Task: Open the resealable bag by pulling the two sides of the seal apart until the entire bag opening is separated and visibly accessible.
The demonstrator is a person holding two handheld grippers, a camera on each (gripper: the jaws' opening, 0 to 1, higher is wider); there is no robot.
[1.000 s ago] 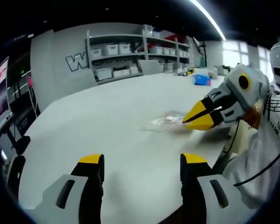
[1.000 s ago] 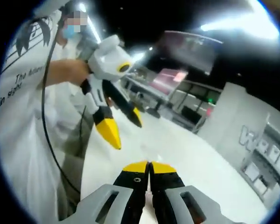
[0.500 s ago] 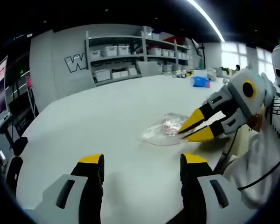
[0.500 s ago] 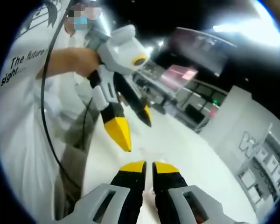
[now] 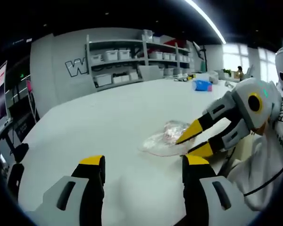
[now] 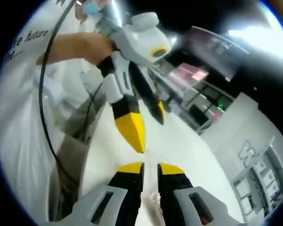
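Note:
A clear resealable bag (image 5: 161,139) with pinkish contents lies flat on the white table (image 5: 108,117), ahead of my left gripper and to the right. My left gripper (image 5: 144,162) is wide open over bare table, short of the bag, with nothing between its yellow-tipped fingers. The right gripper (image 5: 192,143) reaches in from the right, jaws apart, with its tips at the bag's near right edge. In the right gripper view, my right gripper (image 6: 150,168) shows a narrow gap between its jaws. Above it hangs the left gripper (image 6: 151,135), held in a person's hand.
Shelves with white bins (image 5: 132,52) line the back wall. A blue object (image 5: 203,84) and other small items lie far back on the table. The person's white shirt (image 5: 273,160) stands at the table's right edge.
The right gripper has gone from shut to open and lowered its tips to the bag's edge. The left gripper stayed open and hardly moved.

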